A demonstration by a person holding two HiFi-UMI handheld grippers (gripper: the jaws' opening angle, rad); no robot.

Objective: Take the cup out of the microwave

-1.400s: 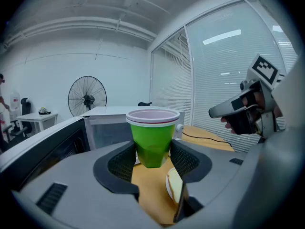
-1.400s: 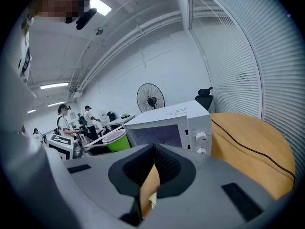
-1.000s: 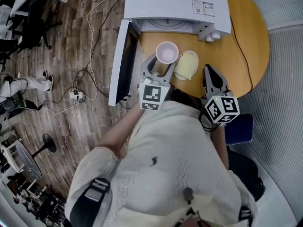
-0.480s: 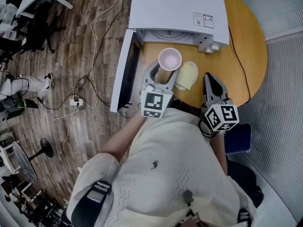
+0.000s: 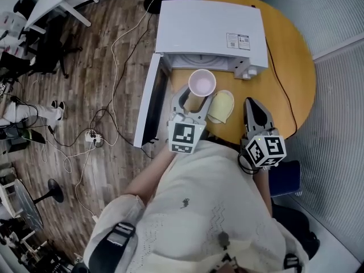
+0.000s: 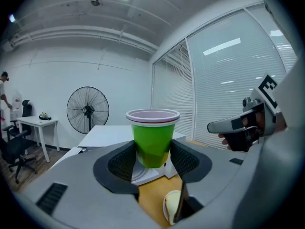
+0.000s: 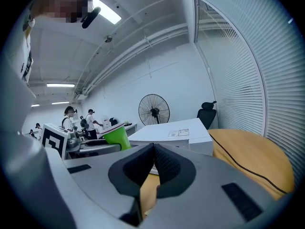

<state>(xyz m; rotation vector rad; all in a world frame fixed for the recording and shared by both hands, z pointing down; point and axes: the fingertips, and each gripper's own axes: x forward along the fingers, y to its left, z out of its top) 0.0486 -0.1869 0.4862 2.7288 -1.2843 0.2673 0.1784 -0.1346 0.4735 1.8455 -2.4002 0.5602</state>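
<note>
My left claw [image 6: 153, 160] pinches the green cup [image 6: 152, 132] just near of the open microwave [image 5: 210, 27], over the table [image 5: 290, 78]. Overhead, only its pale inside shows. My right claw [image 7: 151, 163] is pressed together, empty.

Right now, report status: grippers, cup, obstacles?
Left gripper shut on cup, right gripper shut, empty. Cup upright, outside microwave. Door open; yellow dish on table nearby.
</note>
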